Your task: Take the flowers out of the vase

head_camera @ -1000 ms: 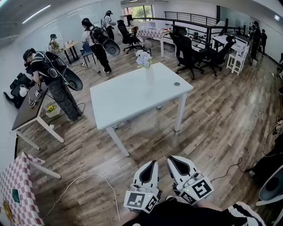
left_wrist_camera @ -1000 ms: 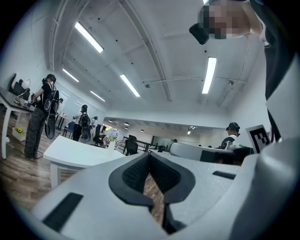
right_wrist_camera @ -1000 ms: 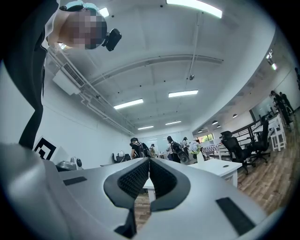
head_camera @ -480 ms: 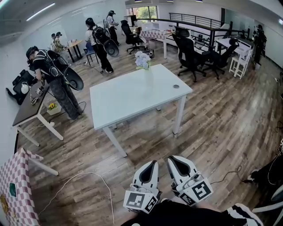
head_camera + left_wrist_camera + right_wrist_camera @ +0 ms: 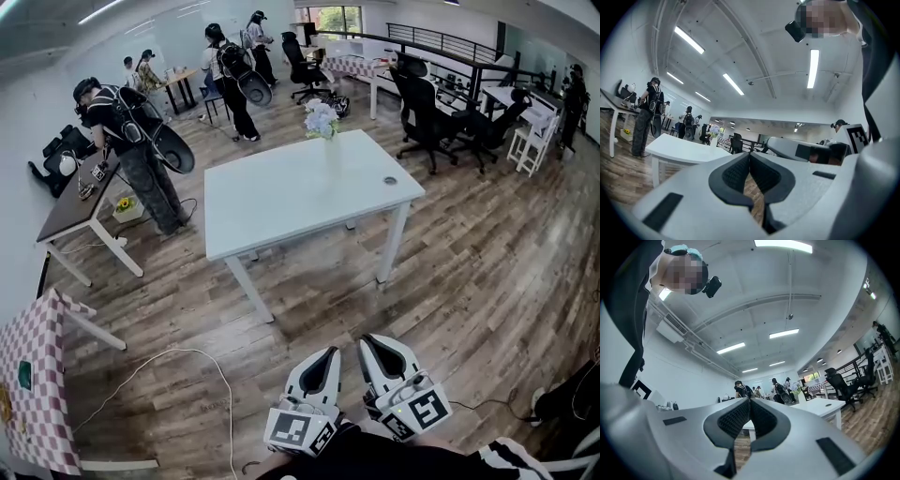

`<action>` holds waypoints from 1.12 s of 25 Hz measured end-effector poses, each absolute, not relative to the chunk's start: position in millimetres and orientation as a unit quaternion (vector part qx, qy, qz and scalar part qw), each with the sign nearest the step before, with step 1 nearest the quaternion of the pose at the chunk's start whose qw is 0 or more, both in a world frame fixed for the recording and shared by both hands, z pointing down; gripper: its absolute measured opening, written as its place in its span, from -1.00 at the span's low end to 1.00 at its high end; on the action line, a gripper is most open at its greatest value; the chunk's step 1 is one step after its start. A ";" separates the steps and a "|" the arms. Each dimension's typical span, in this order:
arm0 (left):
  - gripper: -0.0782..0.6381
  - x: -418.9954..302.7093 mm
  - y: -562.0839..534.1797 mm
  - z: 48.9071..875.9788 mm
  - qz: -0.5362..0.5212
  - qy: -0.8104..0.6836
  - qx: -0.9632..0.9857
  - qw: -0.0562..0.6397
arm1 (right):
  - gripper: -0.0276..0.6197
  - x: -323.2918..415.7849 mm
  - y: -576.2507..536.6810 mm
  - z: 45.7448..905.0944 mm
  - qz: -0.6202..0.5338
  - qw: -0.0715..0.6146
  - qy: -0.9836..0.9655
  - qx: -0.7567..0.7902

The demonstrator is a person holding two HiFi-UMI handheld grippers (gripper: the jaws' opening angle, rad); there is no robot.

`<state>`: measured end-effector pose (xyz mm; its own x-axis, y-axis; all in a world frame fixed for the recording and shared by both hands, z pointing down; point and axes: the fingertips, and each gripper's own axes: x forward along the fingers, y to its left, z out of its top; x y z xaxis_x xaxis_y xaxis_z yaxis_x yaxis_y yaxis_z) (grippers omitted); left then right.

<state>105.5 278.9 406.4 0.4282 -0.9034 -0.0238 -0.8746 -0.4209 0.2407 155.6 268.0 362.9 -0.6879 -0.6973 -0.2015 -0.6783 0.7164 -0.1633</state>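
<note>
A bunch of pale flowers (image 5: 322, 120) stands in a clear vase (image 5: 333, 156) at the far edge of a white table (image 5: 281, 202). Both grippers hang low at the bottom of the head view, well short of the table. My left gripper (image 5: 329, 352) and right gripper (image 5: 367, 341) sit side by side, jaws shut with nothing between them. In the left gripper view, the pads meet at the left gripper (image 5: 749, 155), with the flowers (image 5: 714, 129) small and far beyond. In the right gripper view, the right gripper (image 5: 750, 400) is closed, the flowers (image 5: 796, 386) distant.
Several people with gear on their backs stand at the back left, one by a dark desk (image 5: 77, 208). A checkered table (image 5: 36, 375) is at the near left. Black office chairs (image 5: 424, 105) stand at the back right. A white cable (image 5: 178, 358) lies on the wood floor.
The table and the room have slid a little to the right in the head view. Both grippers keep their place at the bottom edge, still shut.
</note>
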 end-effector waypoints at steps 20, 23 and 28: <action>-0.76 49.2 131.0 400.1 -0.069 -0.493 0.863 0.085 | -0.84 98.7 128.6 367.4 -0.034 0.124 0.901 -0.414; -0.76 32.9 99.8 396.1 -0.068 -0.488 0.866 0.082 | -0.84 83.7 95.4 364.6 -0.036 0.130 0.897 -0.421; -0.76 0.7 58.7 395.6 -0.065 -0.484 0.869 0.083 | -0.84 51.9 54.1 361.2 -0.032 0.133 0.895 -0.424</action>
